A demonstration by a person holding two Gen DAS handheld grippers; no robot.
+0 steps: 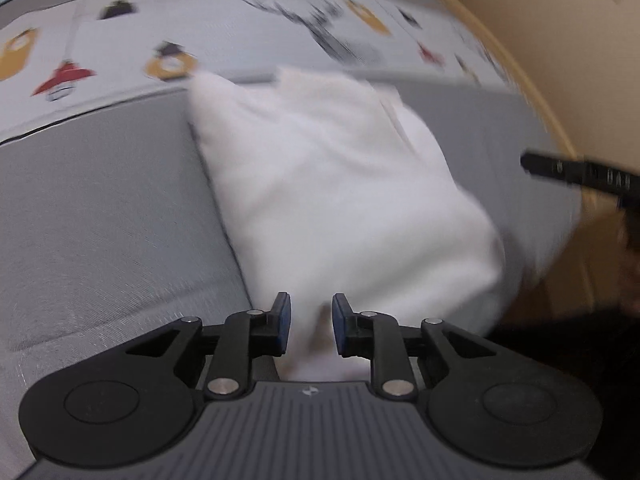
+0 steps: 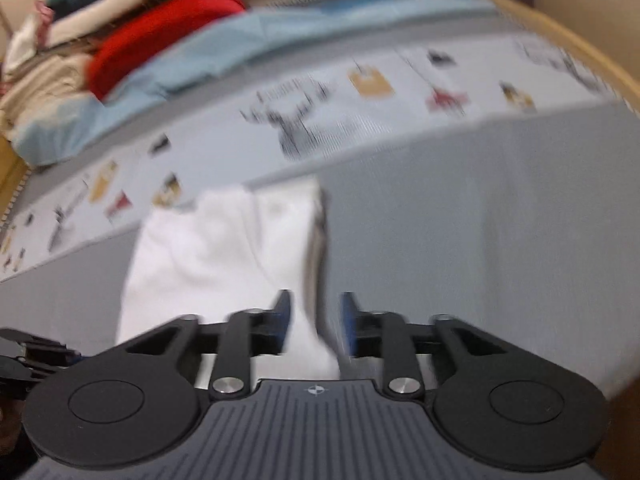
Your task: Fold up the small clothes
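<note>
White garment (image 1: 340, 184) lying flat on the grey bed cover (image 1: 100, 220), just short of the patterned strip (image 1: 120, 52) beyond it. Long axis running away from both cameras, toward that strip. Near end of the garment right under the left gripper (image 1: 310, 328), cloth showing in the gap between the blue pads; jaws part open, pads apart from each other, nothing visibly pinched. Right gripper (image 2: 316, 324) at the garment's right-hand near corner, jaws standing somewhat wider, the cloth's edge passing between them but not pressed; right pad over bare cover. Both grippers about equally near; left more squarely over the cloth, so likely the better placed to take the near hem.

Garment already narrowed into a rough oblong, plain white, soft and thick-looking, a lengthwise seam or fold line down it in the right view. Far corners slightly ragged. Heavy blur; finer detail unreadable. Pile of clothes (image 2: 132, 32) well beyond the garment, past the strip.
</note>
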